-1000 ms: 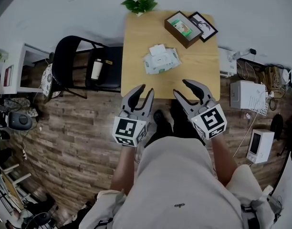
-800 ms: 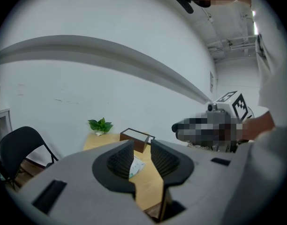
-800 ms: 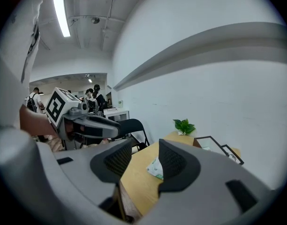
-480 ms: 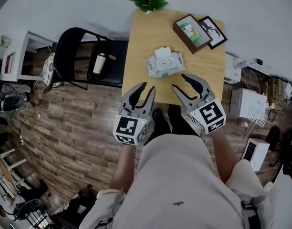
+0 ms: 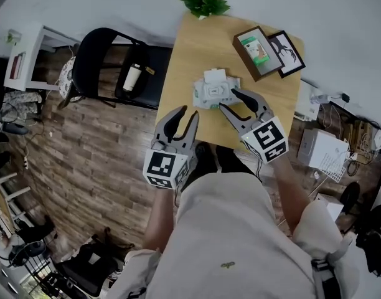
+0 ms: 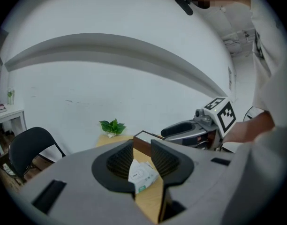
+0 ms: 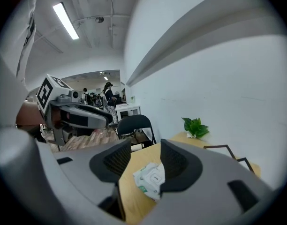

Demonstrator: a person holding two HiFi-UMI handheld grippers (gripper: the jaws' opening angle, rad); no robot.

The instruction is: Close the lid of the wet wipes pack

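The wipes pack (image 5: 212, 93) is seen lying on the bench (image 5: 184, 61) with its lid (image 5: 214, 76) raised, the right gripper (image 5: 230, 99) held just before it, jaws apart, just widened and empty, and the left gripper (image 5: 187, 113) likewise spread and empty at the near edge.

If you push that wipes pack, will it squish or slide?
It would probably squish a little: the pack looks like a soft, crinkled pouch, not a box. It would likely slide rather than roll, since it lies flat on the smooth table. Its open lid looks stiffer and should fold down when pressed.
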